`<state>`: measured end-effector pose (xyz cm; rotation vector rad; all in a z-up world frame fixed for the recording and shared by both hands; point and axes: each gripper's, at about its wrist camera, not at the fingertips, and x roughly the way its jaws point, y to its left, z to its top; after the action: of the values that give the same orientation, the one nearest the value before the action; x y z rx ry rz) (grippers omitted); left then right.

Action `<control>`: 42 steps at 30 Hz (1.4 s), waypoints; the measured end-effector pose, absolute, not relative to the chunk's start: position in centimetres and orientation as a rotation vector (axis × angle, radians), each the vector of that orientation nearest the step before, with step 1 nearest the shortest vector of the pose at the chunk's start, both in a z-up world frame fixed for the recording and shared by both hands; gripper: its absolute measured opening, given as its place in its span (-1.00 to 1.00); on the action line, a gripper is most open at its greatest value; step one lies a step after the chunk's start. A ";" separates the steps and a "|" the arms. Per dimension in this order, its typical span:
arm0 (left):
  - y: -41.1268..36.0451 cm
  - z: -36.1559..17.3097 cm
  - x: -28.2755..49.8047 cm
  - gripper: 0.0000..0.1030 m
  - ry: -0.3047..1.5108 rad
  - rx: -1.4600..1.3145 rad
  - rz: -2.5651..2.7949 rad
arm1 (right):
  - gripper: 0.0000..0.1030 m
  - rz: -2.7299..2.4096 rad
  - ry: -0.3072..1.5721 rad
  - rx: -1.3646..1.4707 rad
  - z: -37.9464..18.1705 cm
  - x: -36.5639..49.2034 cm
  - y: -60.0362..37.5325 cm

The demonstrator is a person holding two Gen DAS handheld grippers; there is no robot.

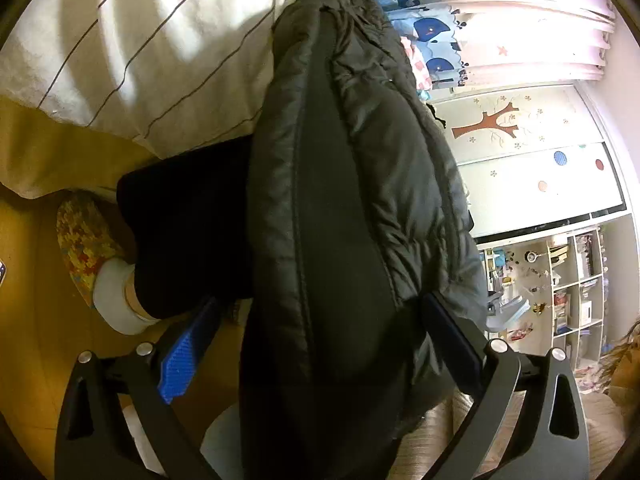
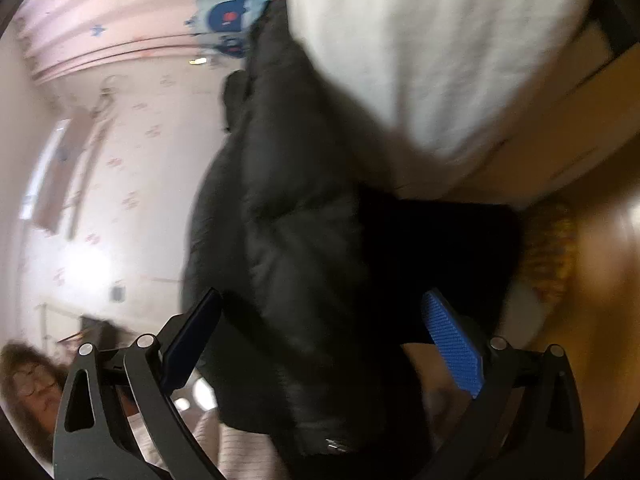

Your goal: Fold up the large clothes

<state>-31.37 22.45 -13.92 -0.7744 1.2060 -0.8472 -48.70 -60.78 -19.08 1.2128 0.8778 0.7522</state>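
A black puffer jacket hangs lengthwise through the left wrist view, from the bed down past the camera. Its bulk passes between the fingers of my left gripper, which stand wide apart and open. The right pad touches the fabric, while the blue left pad stays just clear of it. In the blurred right wrist view the same jacket runs between the widely spread fingers of my right gripper, also open. What holds the jacket up is hidden.
A white striped quilt covers the bed. A person's black trouser leg and patterned slipper stand on the wooden floor. Curtains, a wardrobe door and cluttered shelves lie beyond.
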 end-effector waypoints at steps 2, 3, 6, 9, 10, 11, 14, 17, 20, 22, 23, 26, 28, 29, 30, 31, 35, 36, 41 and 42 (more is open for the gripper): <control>22.3 -11.8 -32.0 0.85 1.112 -0.821 -0.925 | 0.88 0.865 0.813 1.221 -17.5 -48.6 -60.0; 22.4 -10.5 -32.1 0.85 1.061 -0.829 -0.965 | 0.88 0.924 0.765 1.209 -16.1 -48.8 -59.8; 22.2 -7.0 -33.3 0.85 0.940 -0.785 -1.033 | 0.88 1.043 0.639 1.171 -12.5 -49.2 -59.9; 21.4 -8.9 -33.1 0.85 1.073 -0.704 -0.972 | 0.88 0.962 0.790 1.065 -12.6 -48.0 -59.1; 21.2 -9.9 -33.0 0.85 1.116 -0.704 -0.956 | 0.88 0.952 0.827 1.067 -13.3 -47.7 -58.8; 21.0 -11.1 -32.9 0.85 1.160 -0.708 -0.937 | 0.88 0.944 0.859 1.077 -14.2 -47.3 -58.3; 20.7 -12.7 -33.5 0.85 1.177 -0.760 -0.905 | 0.85 0.962 0.809 1.114 -14.8 -47.2 -57.9; 20.7 -11.9 -34.0 0.75 1.120 -0.772 -0.836 | 0.57 0.980 0.701 1.111 -13.8 -47.5 -57.4; 20.6 -9.4 -33.8 0.24 1.046 -0.742 -0.794 | -0.16 0.953 0.617 1.073 -12.0 -47.9 -57.4; 20.6 -8.0 -34.0 0.01 1.006 -0.699 -0.776 | -0.47 0.934 0.591 1.048 -10.4 -48.3 -57.7; 20.5 -7.6 -34.2 -0.09 0.997 -0.678 -0.764 | -0.48 0.932 0.590 1.032 -9.8 -48.2 -57.5; 20.3 -7.7 -34.4 -0.23 0.984 -0.677 -0.760 | -0.55 0.939 0.618 1.001 -9.1 -48.6 -57.2; 20.5 -7.8 -34.5 -0.29 0.970 -0.696 -0.764 | -0.60 0.956 0.605 1.014 -9.1 -49.0 -57.0; 20.7 -7.9 -34.6 -0.34 0.962 -0.706 -0.767 | -0.61 0.968 0.590 1.023 -8.8 -49.3 -57.3; 20.4 -7.7 -34.6 -0.42 0.948 -0.719 -0.775 | -0.64 0.989 0.557 1.039 -8.3 -49.4 -57.4; 20.7 -7.2 -34.4 -0.45 0.924 -0.730 -0.791 | -0.64 1.007 0.532 1.048 -8.3 -49.6 -57.8; 21.1 -5.8 -34.6 -0.48 0.904 -0.719 -0.832 | -0.63 1.030 0.641 0.956 -7.5 -48.8 -57.5; 21.1 -6.5 -34.3 -0.48 0.939 -0.717 -0.832 | -0.55 0.996 0.711 0.930 -8.2 -48.4 -57.4; 21.1 -9.8 -34.1 -0.32 1.016 -0.769 -0.799 | -0.35 0.883 0.750 1.007 -11.2 -47.9 -58.6; 21.1 -9.9 -34.1 -0.32 1.013 -0.780 -0.795 | -0.35 0.869 0.730 1.009 -11.3 -48.0 -58.6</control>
<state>-34.15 21.14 -9.89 -0.7801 1.0126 -0.7954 -47.96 -58.59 -11.30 1.0088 0.7301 0.8692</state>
